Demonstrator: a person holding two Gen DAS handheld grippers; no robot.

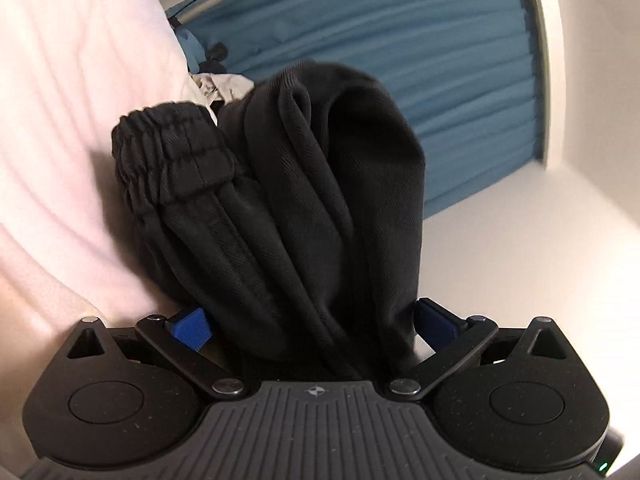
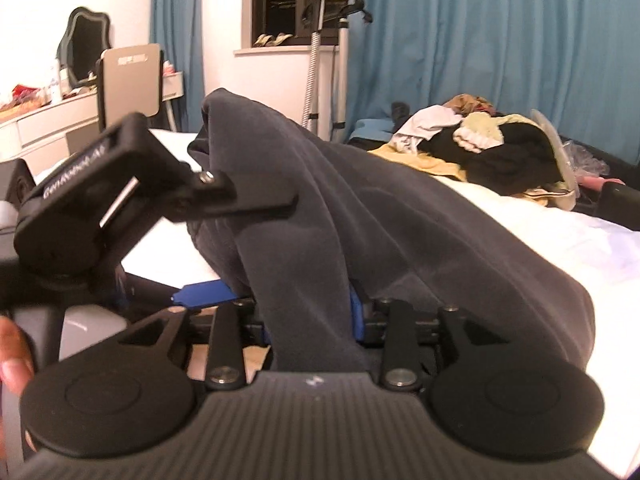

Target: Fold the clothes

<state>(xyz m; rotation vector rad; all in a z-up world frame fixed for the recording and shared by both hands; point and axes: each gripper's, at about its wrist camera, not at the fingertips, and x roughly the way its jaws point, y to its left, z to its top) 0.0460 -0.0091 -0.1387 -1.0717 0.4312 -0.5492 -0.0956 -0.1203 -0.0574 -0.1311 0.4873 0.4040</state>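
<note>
Garment: I have a pair of black trousers [image 1: 280, 200] bunched between my two claws, lifted above the white bed [image 2: 520, 240], with part of the cloth draping down to the sheet on my right side.
Left claw: the left claw [image 1: 314, 322] is clamped on a thick wad of the trousers; the blue pads [image 1: 192, 326] sit wide apart only because the bundle between them is bulky.
Right claw: the right claw [image 2: 310, 316] is closed on a narrower fold of the same cloth, pads pressing it from both sides.
Key relation: the cloth rises straight ahead out of each claw, so its long axis runs along the fingers rather than across them; the elastic cuff [image 1: 172, 152] hangs free to the left of the main bundle in the left view.
Nearer hand: in the right view the left tool's body [image 2: 76, 200] shows up front-left, close beside the fabric ridge, so both claws are near each other on the garment.
Judgement: I think the next move needs the claws drawn apart to stretch the trousers flat before any fold.
Left view only: the cuff's gathered elastic and the seams.
Right view only: the bed surface, the pile of unfolded clothes [image 2: 480, 144] well apart at the far end, and the blue curtain [image 2: 500, 40].
Hedge: the right view is blurred, so where the waistband lies I cannot tell.
</note>
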